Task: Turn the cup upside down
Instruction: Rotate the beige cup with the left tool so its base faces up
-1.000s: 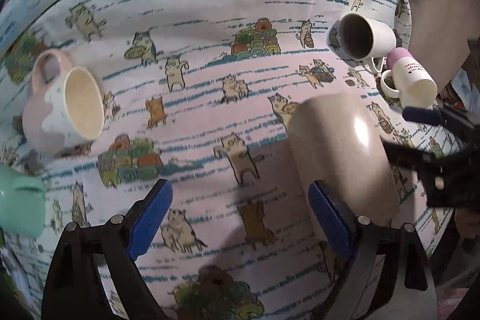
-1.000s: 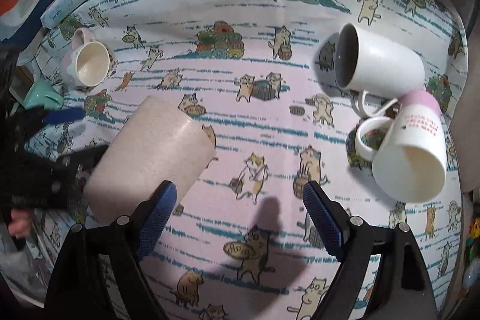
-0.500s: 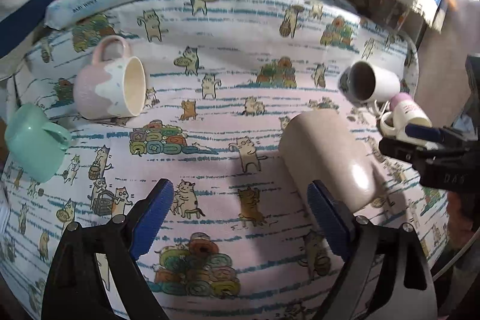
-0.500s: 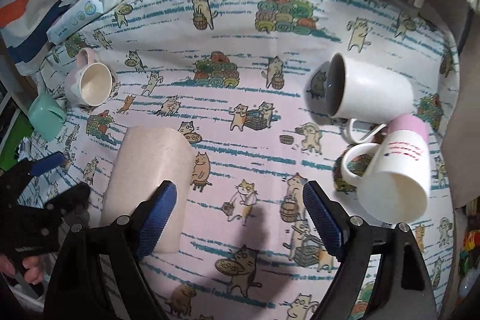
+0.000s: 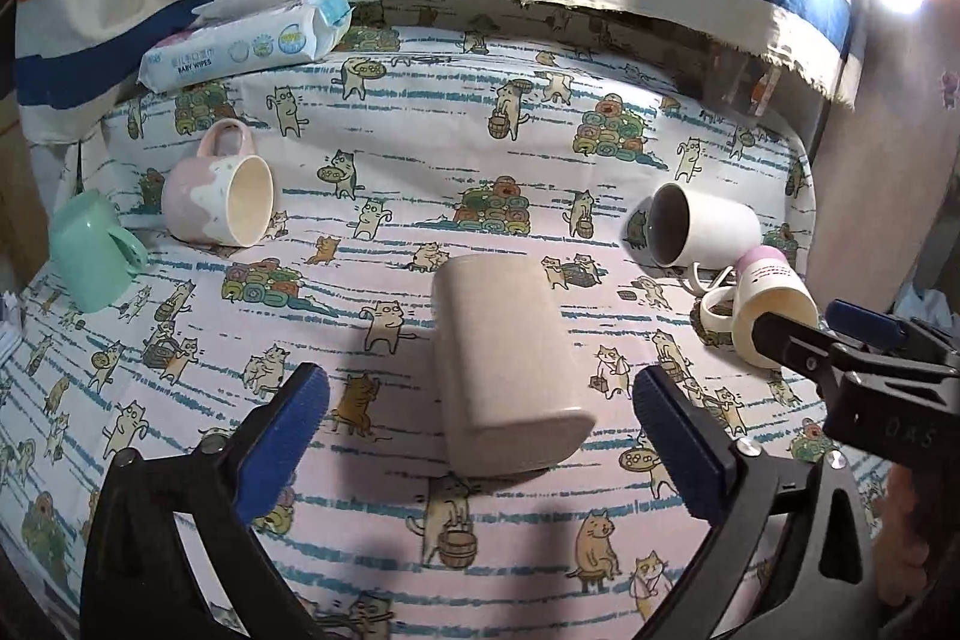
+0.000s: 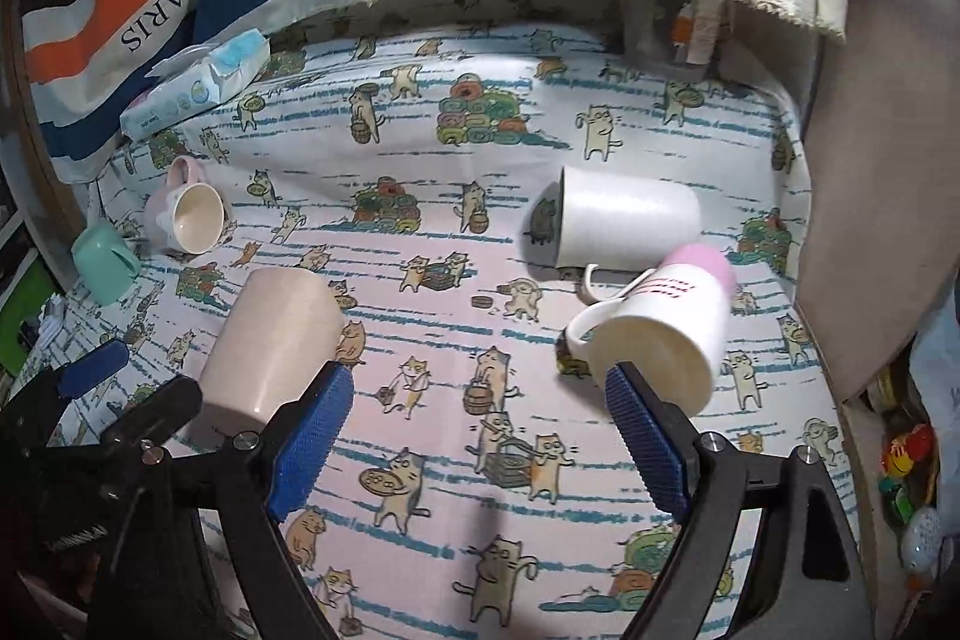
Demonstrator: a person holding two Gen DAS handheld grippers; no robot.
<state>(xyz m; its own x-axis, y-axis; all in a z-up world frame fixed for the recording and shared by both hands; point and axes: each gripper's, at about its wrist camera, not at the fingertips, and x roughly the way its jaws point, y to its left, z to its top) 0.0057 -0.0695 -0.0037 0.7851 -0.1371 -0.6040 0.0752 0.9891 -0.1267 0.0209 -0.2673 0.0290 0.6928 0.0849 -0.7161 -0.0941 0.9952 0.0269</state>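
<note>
Beige cup point(image 5: 507, 370) on its side, empty white mug point(image 5: 699, 232) beyond

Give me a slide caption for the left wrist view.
Open left tongs frame a beige cup on the cat-print cloth.

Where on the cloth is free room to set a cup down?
Bare cloth lies between the beige cup and the pink mug, and along the near edge. The right side is crowded: the white mug touches the pink-bottomed mug.
</note>
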